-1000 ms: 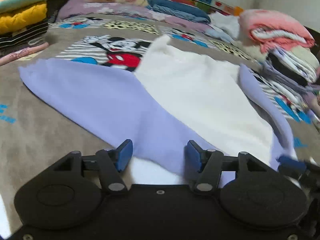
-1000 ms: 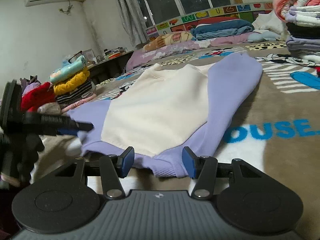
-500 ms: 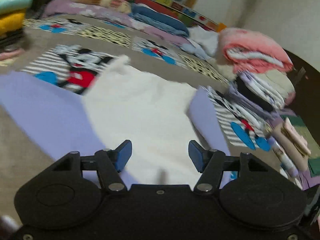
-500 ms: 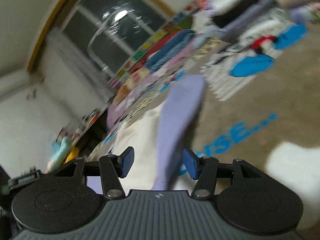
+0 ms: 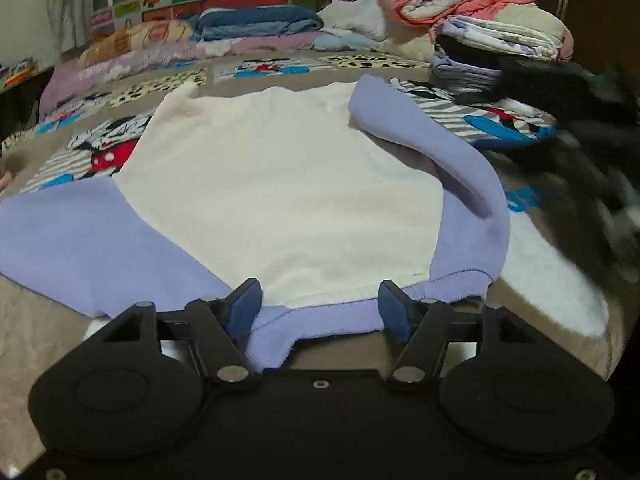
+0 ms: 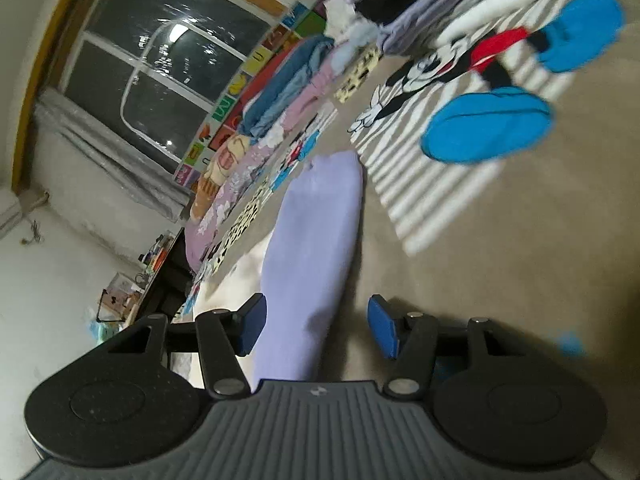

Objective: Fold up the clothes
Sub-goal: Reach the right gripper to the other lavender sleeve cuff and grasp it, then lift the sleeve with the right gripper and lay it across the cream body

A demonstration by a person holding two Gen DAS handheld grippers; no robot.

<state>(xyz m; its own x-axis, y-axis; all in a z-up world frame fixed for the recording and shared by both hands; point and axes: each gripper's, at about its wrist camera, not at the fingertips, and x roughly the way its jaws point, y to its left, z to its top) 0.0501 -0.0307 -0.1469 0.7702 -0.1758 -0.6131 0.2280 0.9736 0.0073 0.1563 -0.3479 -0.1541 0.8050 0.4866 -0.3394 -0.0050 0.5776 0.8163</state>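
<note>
A cream sweatshirt (image 5: 276, 184) with lilac sleeves lies flat on the bed, its lilac ribbed hem (image 5: 320, 316) nearest me. My left gripper (image 5: 320, 306) stands open right at that hem, the band lying between the blue pads. The sweatshirt's right sleeve (image 5: 460, 184) runs down its side. In the right wrist view that lilac sleeve (image 6: 316, 240) stretches away from my right gripper (image 6: 316, 324), which is open and rolled sideways, the sleeve's near end lying between its fingers. A dark blur (image 5: 580, 132) at the right of the left wrist view is the right gripper.
A cartoon-mouse blanket (image 5: 400, 60) covers the bed. Stacks of folded clothes (image 5: 480, 12) stand at the far right, rolled bedding (image 5: 256, 20) lies along the window wall. A window (image 6: 160, 68) and a dark side table (image 6: 160, 280) show at left.
The left gripper has swung from the left sleeve to the middle of the hem. The right gripper has rolled sideways and moved over to the right sleeve. Both stayed open.
</note>
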